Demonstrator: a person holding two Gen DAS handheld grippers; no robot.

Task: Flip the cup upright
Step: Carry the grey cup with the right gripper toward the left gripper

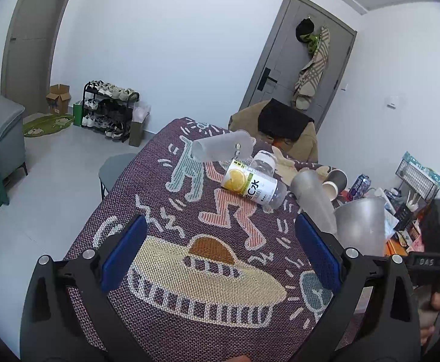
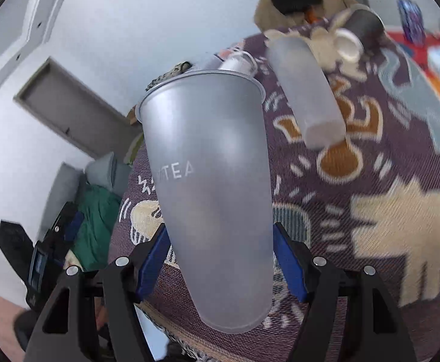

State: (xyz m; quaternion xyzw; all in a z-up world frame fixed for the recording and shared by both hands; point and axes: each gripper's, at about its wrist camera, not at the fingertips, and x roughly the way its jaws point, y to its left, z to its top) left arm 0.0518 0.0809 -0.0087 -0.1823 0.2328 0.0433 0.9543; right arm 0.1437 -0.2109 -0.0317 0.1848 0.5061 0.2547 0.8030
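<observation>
My right gripper is shut on a frosted grey plastic cup marked "TEA", held in the air above the patterned tablecloth with its rim pointing away from me. The same cup shows at the right in the left wrist view. My left gripper is open and empty, low over the cloth. Two more frosted cups lie on their sides: one near the far edge, one beside the held cup, also in the right wrist view.
A clear bottle with a lemon label lies on its side mid-table. Dark paper cups lie at the far right. Clutter and a wire basket crowd the right. A chair with clothes stands behind the table.
</observation>
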